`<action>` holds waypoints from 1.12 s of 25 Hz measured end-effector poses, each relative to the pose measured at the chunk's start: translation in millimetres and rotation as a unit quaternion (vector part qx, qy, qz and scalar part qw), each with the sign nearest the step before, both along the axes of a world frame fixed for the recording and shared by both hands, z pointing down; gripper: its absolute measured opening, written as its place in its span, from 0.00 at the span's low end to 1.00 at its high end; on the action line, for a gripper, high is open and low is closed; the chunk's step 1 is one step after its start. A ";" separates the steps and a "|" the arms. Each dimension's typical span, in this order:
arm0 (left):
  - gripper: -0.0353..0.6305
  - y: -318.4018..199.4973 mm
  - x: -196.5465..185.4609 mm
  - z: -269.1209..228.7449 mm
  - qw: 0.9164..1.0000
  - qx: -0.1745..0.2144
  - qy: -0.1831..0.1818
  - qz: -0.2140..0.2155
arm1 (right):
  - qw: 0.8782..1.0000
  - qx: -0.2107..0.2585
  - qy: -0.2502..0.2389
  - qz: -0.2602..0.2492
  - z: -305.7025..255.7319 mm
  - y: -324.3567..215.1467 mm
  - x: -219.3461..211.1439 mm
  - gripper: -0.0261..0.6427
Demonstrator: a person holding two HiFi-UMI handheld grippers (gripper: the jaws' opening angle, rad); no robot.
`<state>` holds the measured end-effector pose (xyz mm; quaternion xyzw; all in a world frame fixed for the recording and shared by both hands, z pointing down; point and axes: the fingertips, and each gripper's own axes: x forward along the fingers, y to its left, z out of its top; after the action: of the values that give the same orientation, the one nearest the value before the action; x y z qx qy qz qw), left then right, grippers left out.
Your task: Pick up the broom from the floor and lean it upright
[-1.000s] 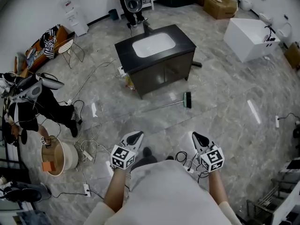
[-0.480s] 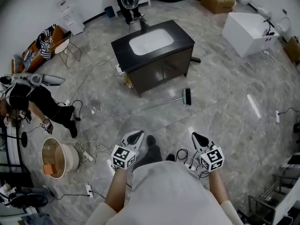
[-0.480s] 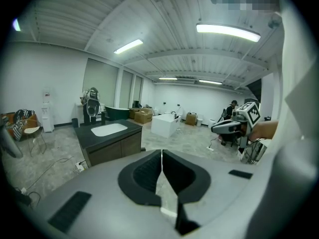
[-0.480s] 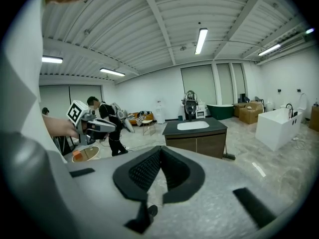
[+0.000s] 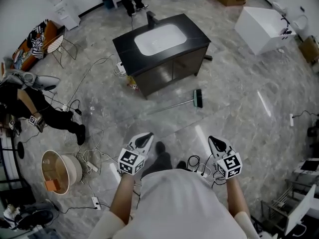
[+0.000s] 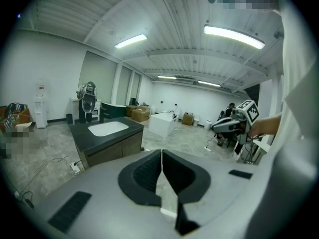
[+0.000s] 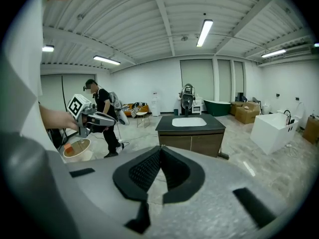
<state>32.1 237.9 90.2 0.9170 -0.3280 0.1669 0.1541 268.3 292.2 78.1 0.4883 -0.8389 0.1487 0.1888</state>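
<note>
Both left claw (image 5: 145, 138) and right claw (image 5: 214, 142) (shut) have broom (image 5: 177, 105) well ahead.

Open floor (image 5: 174, 128) before broom (image 5: 175, 105); cabinet (image 5: 167, 73) beyond

You see the broom (image 5: 175, 105) lying flat on the grey floor (image 5: 239, 113) beside the dark cabinet (image 5: 164, 68); it has a thin pale handle and a dark head at the right end.

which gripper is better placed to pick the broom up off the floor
Left, probably. The broom lies on the floor ahead, and its bare handle end is almost straight in front of the left gripper. The right gripper is farther off, toward the brush head. Both are shut and empty.
</note>
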 end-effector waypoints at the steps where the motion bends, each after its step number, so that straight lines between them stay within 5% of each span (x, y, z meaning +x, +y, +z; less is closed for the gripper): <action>1: 0.07 -9.1 -4.6 4.2 1.000 -0.003 -0.001 0.005 | 1.000 -0.004 0.007 -0.001 2.0 -8.9 -4.0 0.04; 16: 0.07 -108.4 -65.9 78.9 0.998 -0.057 0.008 0.033 | 0.998 -0.053 0.016 0.009 39.0 -128.9 -75.4 0.04; 28: 0.07 -149.2 -69.3 127.2 0.996 -0.091 0.015 0.009 | 0.995 -0.096 0.018 -0.032 89.3 -202.3 -98.3 0.04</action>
<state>-37.2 88.6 217.4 0.9043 -0.3010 0.1833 0.2409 170.0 90.0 167.4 0.4430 -0.8326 0.2139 0.2545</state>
